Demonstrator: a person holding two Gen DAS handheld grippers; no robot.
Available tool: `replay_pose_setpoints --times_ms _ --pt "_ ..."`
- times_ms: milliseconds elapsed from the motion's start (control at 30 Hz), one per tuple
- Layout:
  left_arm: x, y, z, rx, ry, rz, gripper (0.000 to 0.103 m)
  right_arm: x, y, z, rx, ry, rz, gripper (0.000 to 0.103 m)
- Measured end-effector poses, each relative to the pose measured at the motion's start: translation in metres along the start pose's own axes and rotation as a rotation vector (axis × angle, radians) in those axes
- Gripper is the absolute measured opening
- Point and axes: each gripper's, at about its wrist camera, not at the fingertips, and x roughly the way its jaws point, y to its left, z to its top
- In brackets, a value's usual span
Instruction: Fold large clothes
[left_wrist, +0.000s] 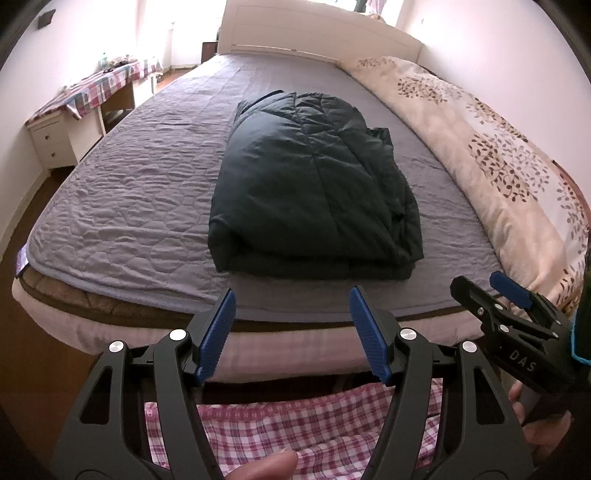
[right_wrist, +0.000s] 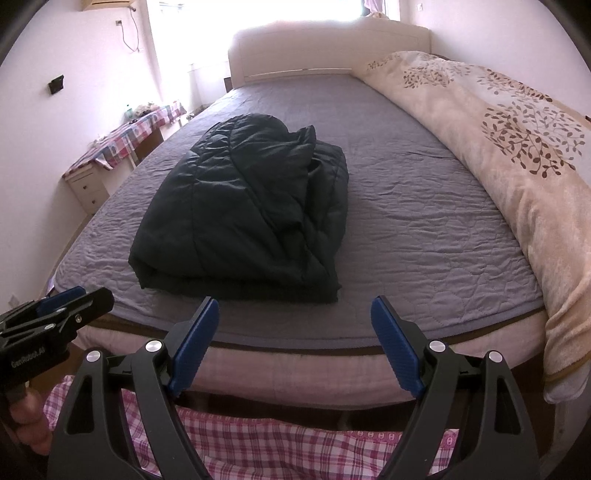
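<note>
At far left, a desk (left_wrist: 85, 88) under a checked cloth, against the wall. On the grey quilted bed (left_wrist: 140, 192), near its foot edge, a dark puffy jacket (left_wrist: 314, 184) folded into a thick oblong bundle, layers stacked, folded edge nearest, a loose flap along its right side. Short of the bed, left claw (left_wrist: 291, 325) spread wide, empty. Right claw (right_wrist: 295, 332) likewise agape, gripping nothing. Far right, a floral blanket (right_wrist: 517, 147) rolled along the bed's edge.
</note>
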Motion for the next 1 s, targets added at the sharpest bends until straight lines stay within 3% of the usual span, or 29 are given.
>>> replay_pose_setpoints --times_ms 1000 --pt "0.0003 -0.0003 -0.0013 0.007 0.003 0.001 0.063 0.0022 -0.0007 -0.0006 0.003 0.008 0.003 0.082"
